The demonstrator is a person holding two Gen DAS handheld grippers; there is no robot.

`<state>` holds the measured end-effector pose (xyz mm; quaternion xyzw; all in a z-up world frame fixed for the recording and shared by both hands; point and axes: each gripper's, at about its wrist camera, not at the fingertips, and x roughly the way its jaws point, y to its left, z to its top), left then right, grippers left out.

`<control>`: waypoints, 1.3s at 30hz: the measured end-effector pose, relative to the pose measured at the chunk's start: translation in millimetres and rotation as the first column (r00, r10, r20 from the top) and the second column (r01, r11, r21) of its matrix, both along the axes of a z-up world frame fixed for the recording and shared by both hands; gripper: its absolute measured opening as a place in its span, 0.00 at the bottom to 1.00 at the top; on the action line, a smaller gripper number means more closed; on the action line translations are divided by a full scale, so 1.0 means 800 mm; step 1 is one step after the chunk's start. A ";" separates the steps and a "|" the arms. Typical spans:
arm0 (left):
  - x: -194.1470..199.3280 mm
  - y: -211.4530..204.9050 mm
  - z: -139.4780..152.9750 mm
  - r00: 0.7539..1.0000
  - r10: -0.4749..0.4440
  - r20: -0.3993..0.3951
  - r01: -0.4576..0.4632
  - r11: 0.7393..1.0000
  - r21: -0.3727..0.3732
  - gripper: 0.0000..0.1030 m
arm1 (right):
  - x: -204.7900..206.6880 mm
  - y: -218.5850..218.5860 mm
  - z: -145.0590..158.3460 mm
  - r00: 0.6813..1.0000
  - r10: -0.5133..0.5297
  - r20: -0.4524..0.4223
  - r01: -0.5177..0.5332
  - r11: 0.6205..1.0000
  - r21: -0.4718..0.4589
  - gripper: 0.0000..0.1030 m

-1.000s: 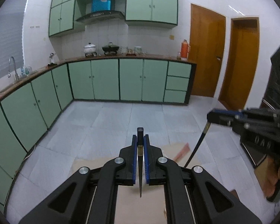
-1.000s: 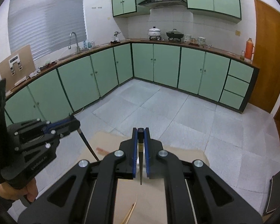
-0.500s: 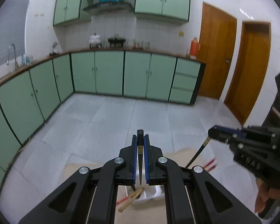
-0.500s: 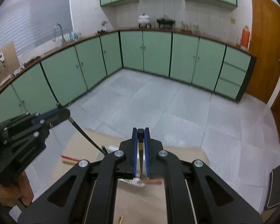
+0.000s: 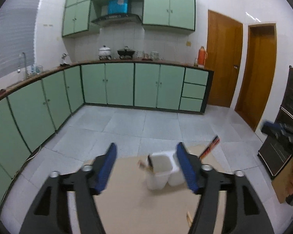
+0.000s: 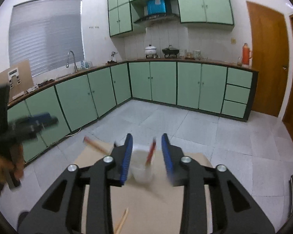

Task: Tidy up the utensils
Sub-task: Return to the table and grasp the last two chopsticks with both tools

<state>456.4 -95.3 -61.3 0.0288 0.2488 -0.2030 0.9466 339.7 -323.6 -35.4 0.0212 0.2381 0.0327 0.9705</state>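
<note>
Standing ahead of left gripper [image 5: 146, 167] — white utensil holder [image 5: 162, 168], jaws opening, unheld

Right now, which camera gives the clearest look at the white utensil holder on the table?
The left wrist view: the white utensil holder shows both compartments, with sticks poking from the left one. The right wrist view catches it blurred, between the opening jaws, so only a pale cup and a red stick read.

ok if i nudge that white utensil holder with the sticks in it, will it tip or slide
The white utensil holder looks like thin plastic, so probably light and apt to slide on the smooth table. The chopsticks lean above its rim, so a high push might tip it.
</note>
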 end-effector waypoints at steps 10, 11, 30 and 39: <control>-0.191 0.051 -0.167 0.997 0.044 -0.060 -0.044 0.999 0.010 0.83 | -0.208 0.085 -0.272 0.964 0.031 -0.263 -0.022 0.999 0.036 0.29; -0.207 0.054 -0.184 0.996 0.056 -0.069 -0.056 0.998 0.005 0.83 | -0.216 0.098 -0.285 0.959 0.051 -0.278 -0.047 0.999 0.021 0.29; -0.269 0.022 -0.264 0.986 0.008 -0.166 -0.014 0.999 -0.032 0.72 | -0.199 0.070 -0.325 0.946 -0.048 -0.320 0.055 0.998 0.011 0.05; -0.290 -0.083 -0.321 0.970 -0.117 -0.214 0.131 0.990 0.054 0.67 | -0.215 0.033 -0.327 0.945 -0.079 -0.318 0.095 0.995 0.034 0.05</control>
